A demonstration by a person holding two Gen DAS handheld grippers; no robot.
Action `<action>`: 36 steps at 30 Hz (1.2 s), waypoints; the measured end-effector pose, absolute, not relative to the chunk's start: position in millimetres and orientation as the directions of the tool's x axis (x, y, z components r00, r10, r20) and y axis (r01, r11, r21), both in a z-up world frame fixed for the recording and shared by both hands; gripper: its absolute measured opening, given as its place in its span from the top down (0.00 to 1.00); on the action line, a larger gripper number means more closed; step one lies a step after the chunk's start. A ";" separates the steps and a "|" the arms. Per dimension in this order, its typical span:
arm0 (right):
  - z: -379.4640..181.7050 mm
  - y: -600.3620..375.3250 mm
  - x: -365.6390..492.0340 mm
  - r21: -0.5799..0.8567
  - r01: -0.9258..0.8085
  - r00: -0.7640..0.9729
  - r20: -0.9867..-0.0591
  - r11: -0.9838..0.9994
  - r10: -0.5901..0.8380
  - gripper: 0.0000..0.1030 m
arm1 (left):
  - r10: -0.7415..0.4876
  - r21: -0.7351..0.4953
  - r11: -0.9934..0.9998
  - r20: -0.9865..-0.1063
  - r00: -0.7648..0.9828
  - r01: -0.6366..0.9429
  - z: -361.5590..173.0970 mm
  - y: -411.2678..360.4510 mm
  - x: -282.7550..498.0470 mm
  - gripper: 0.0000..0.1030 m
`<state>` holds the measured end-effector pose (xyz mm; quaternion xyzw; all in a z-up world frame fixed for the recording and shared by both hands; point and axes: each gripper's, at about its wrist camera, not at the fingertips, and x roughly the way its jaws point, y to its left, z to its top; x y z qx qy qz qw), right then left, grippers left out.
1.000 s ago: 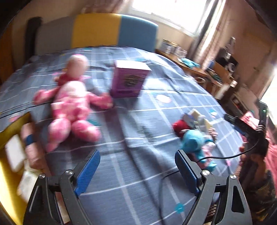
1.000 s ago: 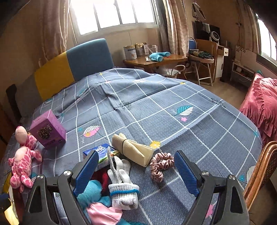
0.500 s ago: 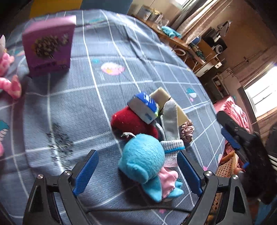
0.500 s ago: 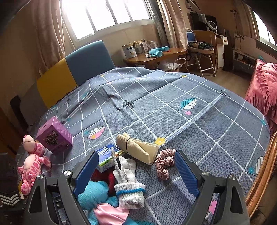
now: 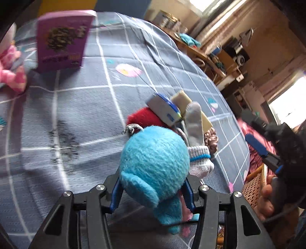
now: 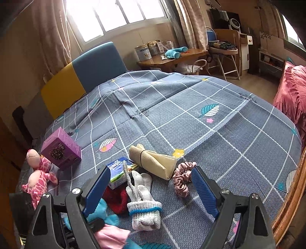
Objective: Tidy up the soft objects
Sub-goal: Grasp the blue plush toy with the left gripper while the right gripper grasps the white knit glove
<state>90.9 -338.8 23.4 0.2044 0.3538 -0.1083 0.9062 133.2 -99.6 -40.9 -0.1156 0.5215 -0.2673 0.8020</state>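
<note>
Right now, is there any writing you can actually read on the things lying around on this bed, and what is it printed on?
"Tempo": on the blue and white tissue pack, seen from the right wrist.
Purple box: print under its dark picture, too small and blurred to read in either view.
Tins on the desk: a label is there, too small to read.
Nothing else carries legible text.

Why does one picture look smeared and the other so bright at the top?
Left wrist view: the purple box and the bedspread are smeared by motion blur, while the blue plush toy between the jaws stays sharper. Right wrist view: crisp, but the window is blown out to white. Both views bend straight lines, with dark corners from the fisheye lens.
</note>
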 end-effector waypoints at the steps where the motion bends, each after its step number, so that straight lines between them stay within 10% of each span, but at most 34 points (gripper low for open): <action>1: 22.6 -336.3 93.2 0.281 0.333 0.718 -0.694 0.900 -0.049 0.18 | -0.549 -0.469 0.833 -0.767 0.332 0.292 -36.2 -88.2 132.5 0.48; 15: -29.7 -299.3 131.2 0.097 0.234 0.435 -0.900 0.967 -0.015 0.26 | -0.406 -0.373 0.908 -0.681 0.609 0.189 11.5 22.0 97.7 0.48; 19: -46.7 -294.0 137.9 0.055 0.239 0.350 -0.936 0.969 -0.034 0.56 | -0.404 -0.394 0.903 -0.639 0.655 0.172 25.2 44.4 88.0 0.48; 36: -56.8 -273.7 139.6 -0.094 0.181 0.288 -0.947 0.979 -0.144 0.54 | -0.290 -0.352 0.934 -0.635 0.716 0.065 32.4 127.9 33.4 0.48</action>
